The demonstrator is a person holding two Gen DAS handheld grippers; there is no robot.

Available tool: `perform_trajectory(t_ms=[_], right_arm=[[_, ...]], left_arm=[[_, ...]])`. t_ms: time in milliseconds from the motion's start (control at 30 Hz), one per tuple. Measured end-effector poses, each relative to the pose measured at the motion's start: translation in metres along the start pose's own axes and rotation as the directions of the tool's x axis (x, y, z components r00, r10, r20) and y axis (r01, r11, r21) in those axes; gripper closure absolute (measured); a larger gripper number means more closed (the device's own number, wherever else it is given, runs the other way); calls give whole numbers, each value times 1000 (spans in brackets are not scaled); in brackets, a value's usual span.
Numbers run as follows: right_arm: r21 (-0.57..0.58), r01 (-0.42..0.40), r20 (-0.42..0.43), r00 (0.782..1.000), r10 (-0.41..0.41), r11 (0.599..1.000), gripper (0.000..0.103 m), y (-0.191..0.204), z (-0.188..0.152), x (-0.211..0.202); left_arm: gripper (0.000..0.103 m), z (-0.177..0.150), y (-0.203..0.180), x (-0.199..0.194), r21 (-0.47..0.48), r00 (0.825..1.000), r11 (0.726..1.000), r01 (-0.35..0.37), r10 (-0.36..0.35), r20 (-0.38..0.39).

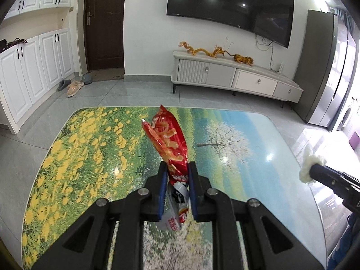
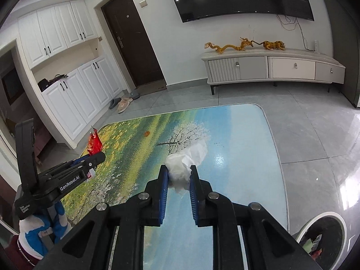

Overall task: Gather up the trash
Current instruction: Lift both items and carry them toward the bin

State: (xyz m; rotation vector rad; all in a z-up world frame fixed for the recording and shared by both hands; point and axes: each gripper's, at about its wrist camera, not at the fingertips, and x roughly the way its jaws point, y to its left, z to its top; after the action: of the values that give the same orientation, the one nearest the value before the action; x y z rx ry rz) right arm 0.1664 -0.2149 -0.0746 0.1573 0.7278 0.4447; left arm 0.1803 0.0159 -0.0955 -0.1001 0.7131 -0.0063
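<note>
My left gripper (image 1: 177, 168) is shut on a red and orange snack wrapper (image 1: 168, 139), which sticks up above the table with the landscape print (image 1: 90, 153). From the right wrist view the same wrapper (image 2: 94, 145) shows at the left, held by the left gripper (image 2: 99, 154). My right gripper (image 2: 179, 172) is shut on a crumpled white tissue (image 2: 184, 163), lifted off the table (image 2: 236, 135). In the left wrist view the tissue (image 1: 309, 164) and the right gripper (image 1: 315, 167) appear at the right edge.
A round trash bin (image 2: 324, 236) with some waste inside stands at the lower right beside the table. A small orange scrap (image 2: 146, 133) lies on the table. A TV cabinet (image 1: 236, 76), white cupboards (image 1: 33, 72) and slippers (image 1: 73, 86) stand farther off. A gloved hand (image 2: 40, 229) holds the left gripper.
</note>
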Motion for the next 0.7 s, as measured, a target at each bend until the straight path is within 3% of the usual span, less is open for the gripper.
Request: perform_trajectory(t_ms=[367, 700], right_arm=[[-28, 33, 118, 993, -29, 999, 86, 22, -19, -87], [-36, 70, 182, 981, -62, 997, 86, 30, -35, -125]], left_arm=[[87, -6, -12, -92, 40, 990, 999, 8, -14, 142], [87, -21, -10, -158, 53, 971, 999, -12, -1, 241]])
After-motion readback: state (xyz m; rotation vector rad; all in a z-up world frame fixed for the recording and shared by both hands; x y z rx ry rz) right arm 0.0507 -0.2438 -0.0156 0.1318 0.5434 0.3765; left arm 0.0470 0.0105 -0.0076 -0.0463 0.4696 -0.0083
